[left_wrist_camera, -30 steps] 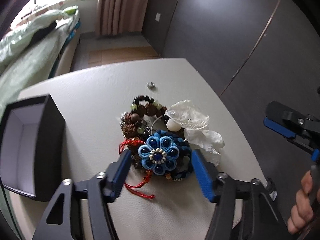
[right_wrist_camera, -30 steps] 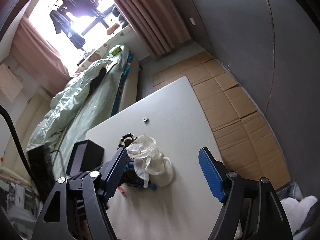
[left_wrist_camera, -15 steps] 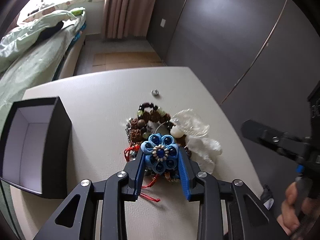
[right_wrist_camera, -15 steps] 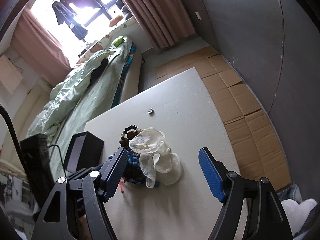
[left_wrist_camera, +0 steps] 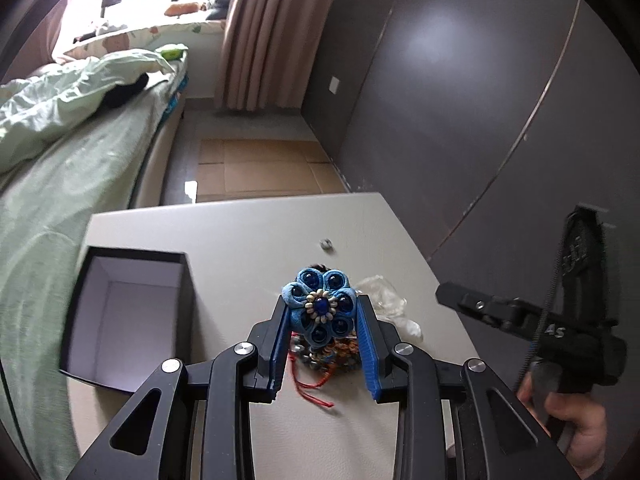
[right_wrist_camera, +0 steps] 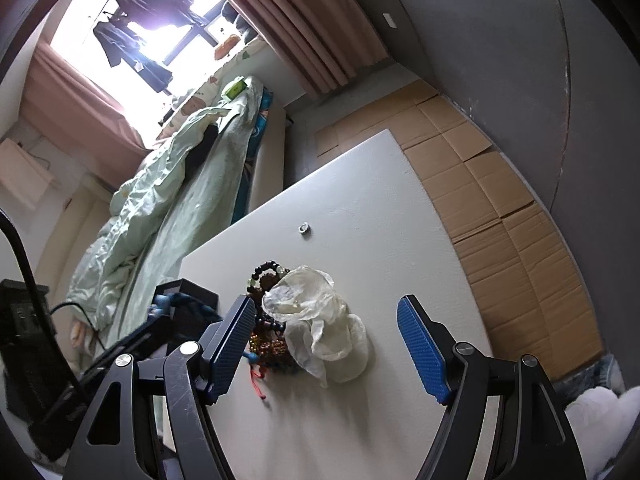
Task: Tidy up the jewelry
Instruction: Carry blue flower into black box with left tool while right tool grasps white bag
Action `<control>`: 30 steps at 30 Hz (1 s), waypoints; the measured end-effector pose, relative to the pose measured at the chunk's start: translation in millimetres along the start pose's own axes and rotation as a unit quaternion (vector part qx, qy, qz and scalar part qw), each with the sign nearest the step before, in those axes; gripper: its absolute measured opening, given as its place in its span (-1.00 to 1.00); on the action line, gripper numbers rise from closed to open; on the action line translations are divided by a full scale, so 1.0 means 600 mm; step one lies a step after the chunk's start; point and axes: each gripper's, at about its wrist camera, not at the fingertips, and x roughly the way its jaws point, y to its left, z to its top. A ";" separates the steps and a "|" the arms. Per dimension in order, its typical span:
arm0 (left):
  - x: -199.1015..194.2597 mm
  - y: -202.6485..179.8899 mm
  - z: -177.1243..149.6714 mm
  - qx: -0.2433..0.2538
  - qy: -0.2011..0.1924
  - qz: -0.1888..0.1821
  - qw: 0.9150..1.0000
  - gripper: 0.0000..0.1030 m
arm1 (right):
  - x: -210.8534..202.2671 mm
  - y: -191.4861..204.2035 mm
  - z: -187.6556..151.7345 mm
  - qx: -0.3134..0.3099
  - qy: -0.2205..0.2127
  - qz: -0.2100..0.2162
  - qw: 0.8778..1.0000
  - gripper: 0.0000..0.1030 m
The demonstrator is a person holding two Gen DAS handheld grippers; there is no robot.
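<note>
Left tongs [left_wrist_camera: 322, 322]: I am clenching them on the flower [left_wrist_camera: 319, 309]; the blue pads are pressing its two sides, so the beaded face is showing toward my camera.
Flower: it is hanging clear above the pile [left_wrist_camera: 328, 354], well off the table [left_wrist_camera: 248, 232]; I am judging that it is free of the other pieces, though what trails under it is hidden by the pads.
Pile: beads, a red cord [left_wrist_camera: 314, 394] and woven bands are lying bunched just below my grip; they are tangled, which is why I am taking one piece at a time.
Box [left_wrist_camera: 120, 312]: it is sitting open to the left of the pile, its pale inside empty as far as I am seeing; I am reading it as the place for the flower.
Right tongs [right_wrist_camera: 326, 350]: I am holding them released, jaws wide, nothing between them; they are hovering over the bag [right_wrist_camera: 320, 320], near enough to steady the pile if it drags.
Bag: crumpled clear plastic is lying against the right side of the pile, partly over the beads [right_wrist_camera: 266, 270].
Ring [left_wrist_camera: 325, 244]: it is lying alone farther back on the table, well apart from the rest.
Next, as I am judging it: I am carrying the flower left over the box; the risk is a cord snagging and pulling along.
</note>
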 end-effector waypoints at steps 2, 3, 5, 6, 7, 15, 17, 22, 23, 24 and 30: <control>-0.011 0.010 0.006 -0.003 -0.005 0.006 1.000 -0.37 | 0.011 0.004 0.002 0.001 0.007 0.000 1.000 0.46; -0.013 0.013 0.006 -0.004 -0.007 0.009 1.000 -0.37 | 0.018 0.008 0.003 0.001 0.012 -0.001 1.000 0.46; -0.021 0.019 0.009 -0.005 -0.011 0.016 1.000 -0.37 | 0.032 0.015 0.004 -0.002 0.020 -0.007 1.000 0.46; -0.025 0.023 0.010 -0.005 -0.013 0.019 1.000 -0.37 | 0.038 0.018 0.004 -0.003 0.024 -0.009 1.000 0.46; -0.029 0.027 0.011 -0.005 -0.015 0.023 1.000 -0.37 | 0.044 0.021 0.003 -0.004 0.027 -0.012 1.000 0.46; -0.058 0.066 0.011 -0.015 -0.024 0.048 0.998 -0.37 | 0.102 0.035 0.004 -0.017 0.065 -0.084 0.994 0.46; -0.065 0.078 0.011 -0.019 -0.026 0.056 0.998 -0.37 | 0.113 0.039 0.005 -0.021 0.067 -0.094 0.993 0.46; -0.083 0.103 0.015 -0.028 -0.034 0.076 0.996 -0.37 | 0.116 0.046 -0.002 -0.025 0.066 -0.045 0.996 -0.77; -0.089 0.110 0.014 -0.030 -0.036 0.081 0.996 -0.37 | 0.110 0.051 -0.003 -0.032 0.058 -0.057 0.996 -0.86; -0.094 0.116 0.013 -0.032 -0.038 0.085 0.995 -0.37 | 0.105 0.054 -0.005 -0.036 0.051 -0.065 0.996 -0.87; -0.109 0.145 0.006 -0.045 -0.040 0.103 0.993 -0.37 | 0.062 0.061 0.001 -0.026 0.013 -0.002 1.000 -0.90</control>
